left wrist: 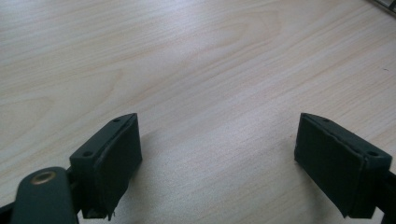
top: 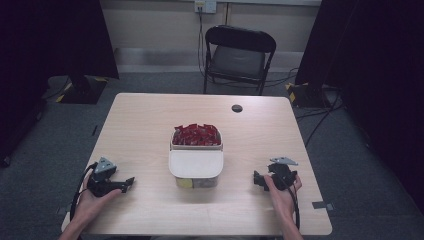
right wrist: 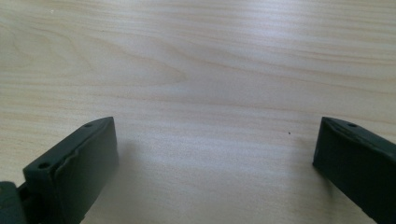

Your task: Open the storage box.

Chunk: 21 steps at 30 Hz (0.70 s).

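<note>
A white box [top: 196, 165] stands in the middle of the wooden table [top: 150, 120], holding a heap of red packets [top: 196, 134] in its far part; its near part has a white lid or tray across it. My left gripper [top: 129, 183] rests low over the table's front left, held by a hand, pointing right toward the box. My right gripper [top: 256, 180] sits at the front right, pointing left at the box. In the left gripper view the gripper [left wrist: 219, 163] stands open over bare wood. In the right gripper view the gripper [right wrist: 215, 168] is open too, nothing between the jaws.
A small dark round hole [top: 237, 108] marks the table's far side. A black folding chair [top: 239, 56] stands behind the table, with cables on the grey carpet. Dark curtains hang at both sides.
</note>
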### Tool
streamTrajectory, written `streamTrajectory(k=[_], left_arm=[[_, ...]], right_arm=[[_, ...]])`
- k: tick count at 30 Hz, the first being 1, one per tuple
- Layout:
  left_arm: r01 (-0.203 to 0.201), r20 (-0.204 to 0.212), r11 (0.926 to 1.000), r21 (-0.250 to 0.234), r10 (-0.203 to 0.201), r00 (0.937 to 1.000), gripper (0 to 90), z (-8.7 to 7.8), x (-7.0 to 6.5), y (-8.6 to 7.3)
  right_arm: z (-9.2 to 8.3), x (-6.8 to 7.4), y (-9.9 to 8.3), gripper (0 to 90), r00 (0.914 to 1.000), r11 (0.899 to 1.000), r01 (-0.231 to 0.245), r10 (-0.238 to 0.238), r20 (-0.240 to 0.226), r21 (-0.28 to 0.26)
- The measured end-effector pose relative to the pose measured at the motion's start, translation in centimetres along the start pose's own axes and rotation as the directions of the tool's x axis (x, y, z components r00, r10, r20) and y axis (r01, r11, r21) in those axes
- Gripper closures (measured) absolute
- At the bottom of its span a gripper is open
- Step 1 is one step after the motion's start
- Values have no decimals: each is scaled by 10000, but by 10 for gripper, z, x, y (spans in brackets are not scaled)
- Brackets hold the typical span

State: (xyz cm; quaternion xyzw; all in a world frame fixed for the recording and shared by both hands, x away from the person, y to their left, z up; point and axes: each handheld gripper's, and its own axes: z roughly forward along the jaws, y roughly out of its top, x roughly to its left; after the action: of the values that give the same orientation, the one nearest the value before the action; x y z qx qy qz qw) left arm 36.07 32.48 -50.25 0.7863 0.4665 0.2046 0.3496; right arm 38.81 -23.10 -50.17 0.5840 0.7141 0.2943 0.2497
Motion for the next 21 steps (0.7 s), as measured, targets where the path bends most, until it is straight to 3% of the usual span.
streamTrajectory(k=[17,19,20,21], left_arm=[[-26,-17,10000,37,27,10000,142,0,0,0],[-20,-16,10000,33,20,10000,142,0,0,0],[-23,-15,10000,35,23,10000,142,0,0,0],[-23,-15,10000,35,23,10000,142,0,0,0]], right_arm=[[0,-1,1,1,9998,9999,140,-139,-138,41],[0,0,1,22,9998,9999,125,-125,-142,36],[-3,0,2,109,9997,9999,127,-128,-218,-20],[-3,0,2,109,9997,9999,127,-128,-218,-20]])
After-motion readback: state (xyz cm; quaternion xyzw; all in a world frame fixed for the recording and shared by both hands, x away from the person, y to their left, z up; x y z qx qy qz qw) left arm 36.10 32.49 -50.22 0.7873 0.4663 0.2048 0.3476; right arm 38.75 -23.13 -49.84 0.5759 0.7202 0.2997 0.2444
